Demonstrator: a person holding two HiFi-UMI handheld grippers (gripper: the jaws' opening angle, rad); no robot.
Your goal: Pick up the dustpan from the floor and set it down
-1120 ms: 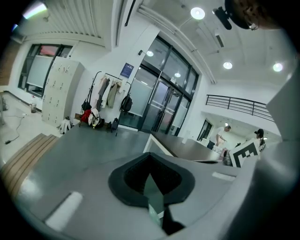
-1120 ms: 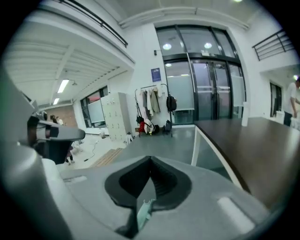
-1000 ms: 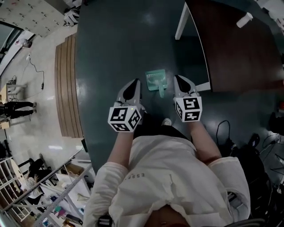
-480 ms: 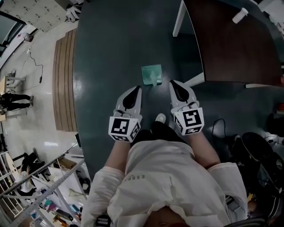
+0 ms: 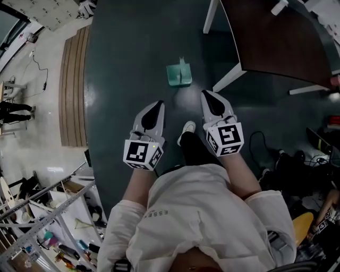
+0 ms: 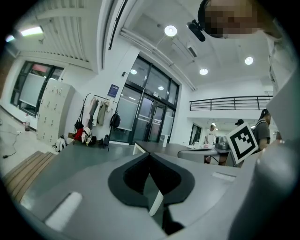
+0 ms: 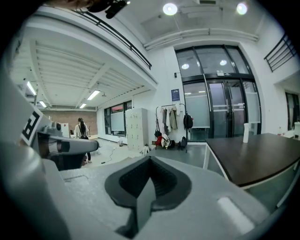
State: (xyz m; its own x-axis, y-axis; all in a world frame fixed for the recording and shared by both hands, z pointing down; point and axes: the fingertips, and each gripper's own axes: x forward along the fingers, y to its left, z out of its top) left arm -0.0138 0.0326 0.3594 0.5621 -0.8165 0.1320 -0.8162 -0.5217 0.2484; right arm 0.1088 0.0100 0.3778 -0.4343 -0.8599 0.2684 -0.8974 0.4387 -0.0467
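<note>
The teal dustpan [image 5: 179,75] lies on the dark floor in the head view, ahead of both grippers and between their lines. My left gripper [image 5: 157,104] is held out at the lower left of it, shut and empty. My right gripper [image 5: 205,94] is at the lower right of it, also shut and empty. Neither touches the dustpan. The two gripper views look level across the hall and do not show the dustpan. The left gripper's jaws [image 6: 150,157] meet at a point there, and so do the right gripper's [image 7: 150,160].
A dark brown table [image 5: 276,42] on white legs [image 5: 210,16] stands ahead on the right, also in the right gripper view [image 7: 255,154]. A wooden strip [image 5: 71,90] borders the dark floor on the left. Cables and bags [image 5: 297,164] lie at the right. My shoe [image 5: 187,128] is between the grippers.
The head view has shifted as the person moved. The dustpan now lies farther ahead of the gripper tips and higher in the picture. Both grippers stay shut and empty.
</note>
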